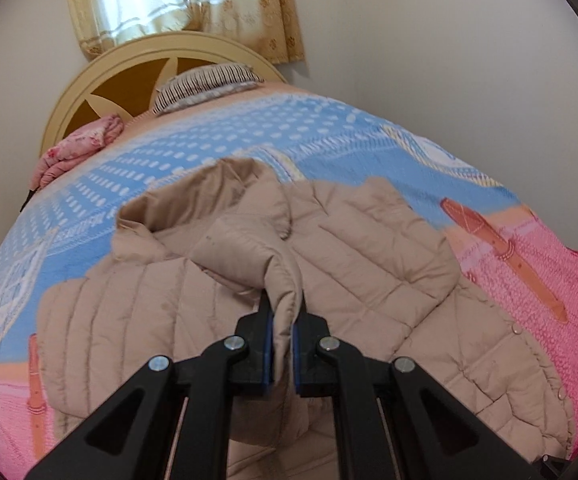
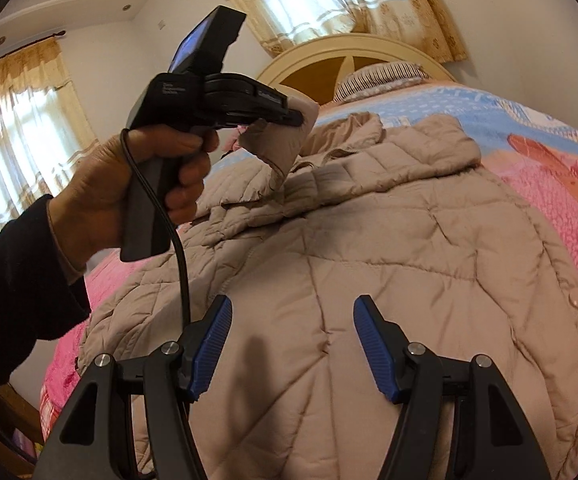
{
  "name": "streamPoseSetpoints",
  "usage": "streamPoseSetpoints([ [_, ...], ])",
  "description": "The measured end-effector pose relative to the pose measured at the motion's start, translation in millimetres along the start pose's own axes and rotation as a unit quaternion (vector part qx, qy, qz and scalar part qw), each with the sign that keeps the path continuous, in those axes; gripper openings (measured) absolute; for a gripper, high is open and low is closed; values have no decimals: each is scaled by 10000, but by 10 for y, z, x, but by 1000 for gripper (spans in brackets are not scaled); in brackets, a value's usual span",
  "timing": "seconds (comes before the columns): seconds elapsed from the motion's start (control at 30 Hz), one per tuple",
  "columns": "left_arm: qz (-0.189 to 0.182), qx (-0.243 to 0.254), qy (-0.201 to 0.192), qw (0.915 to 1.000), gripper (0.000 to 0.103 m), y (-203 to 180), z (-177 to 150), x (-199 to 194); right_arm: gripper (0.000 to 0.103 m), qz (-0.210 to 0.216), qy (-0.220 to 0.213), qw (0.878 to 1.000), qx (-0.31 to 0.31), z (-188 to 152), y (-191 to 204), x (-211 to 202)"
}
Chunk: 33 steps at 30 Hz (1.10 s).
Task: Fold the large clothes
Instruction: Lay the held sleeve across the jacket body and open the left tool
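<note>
While my left gripper (image 1: 283, 344) pinches a fold of the beige quilted jacket (image 1: 369, 248), its two fingers sit close together with the puffy cloth squeezed between the blue pads (image 1: 269, 354). From the right wrist view I can see that same gripper (image 2: 295, 114) raised above the bed, held in a bare hand (image 2: 129, 184) with a dark sleeve, and what looks like the cuff end of a sleeve (image 2: 277, 140) hangs from its tip, lifted clear of the rest of the garment. My right gripper (image 2: 293, 344) hovers over the lower body of the jacket (image 2: 369, 260) with its fingers spread wide apart and nothing between them; I cannot tell whether the tips touch the cloth. The jacket lies spread on a blue and pink bedspread (image 1: 225, 136), hood (image 1: 209, 196) toward the headboard (image 1: 129, 64). A striped pillow (image 1: 205, 84) rests against that headboard, a pink folded cloth (image 1: 77, 148) lies at the bed's edge, and curtains (image 1: 177, 0) hang behind.
</note>
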<state>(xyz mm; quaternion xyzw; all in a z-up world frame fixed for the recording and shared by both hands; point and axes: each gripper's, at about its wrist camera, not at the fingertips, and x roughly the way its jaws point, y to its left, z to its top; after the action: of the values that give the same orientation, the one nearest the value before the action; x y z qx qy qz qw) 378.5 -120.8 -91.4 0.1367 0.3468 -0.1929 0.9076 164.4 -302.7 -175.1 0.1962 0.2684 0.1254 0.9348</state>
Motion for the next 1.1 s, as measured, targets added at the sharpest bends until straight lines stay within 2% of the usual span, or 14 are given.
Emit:
streamPoseSetpoints([
  [0.13,34,106,67,9999,19,-123,-13,105,64,-15,31,10000,0,-12,-21,33],
  [0.17,5,150,88,9998,27,-160,-13,97,64,-25,50,10000,-4,-18,-29,47],
  [0.2,-21,200,79,9998,30,-194,-13,86,64,-31,62,10000,-3,-23,-40,57],
  [0.37,-223,339,-408,9983,67,-188,-4,-264,64,-96,129,9999,-29,-42,-55,106],
  [0.47,-4,296,-587,9978,80,22,-23,-380,64,-147,183,9997,-61,-39,-37,109],
  [0.53,331,261,-611,9972,84,252,-71,-360,64,-179,215,9996,-55,-9,-17,86],
  [0.63,1145,146,-457,9923,85,737,-198,-169,64,-244,175,9994,-142,99,44,4],
  [0.67,1433,50,-344,9891,85,943,-255,-71,64,-242,156,9994,-192,144,73,-25],
  [0.73,1719,-291,-115,9846,85,1362,-368,103,64,-209,108,9992,-324,352,172,-81],
  [0.83,1700,-853,237,9815,85,1814,-520,308,64,-274,122,9980,-547,738,335,11],
  [0.97,1261,-1547,611,9780,85,2083,-713,577,64,-299,244,9969,-689,1267,491,473],
  [1.1,1346,-1349,606,9798,85,1970,-768,671,64,-500,765,9942,-571,1637,422,1299],
])
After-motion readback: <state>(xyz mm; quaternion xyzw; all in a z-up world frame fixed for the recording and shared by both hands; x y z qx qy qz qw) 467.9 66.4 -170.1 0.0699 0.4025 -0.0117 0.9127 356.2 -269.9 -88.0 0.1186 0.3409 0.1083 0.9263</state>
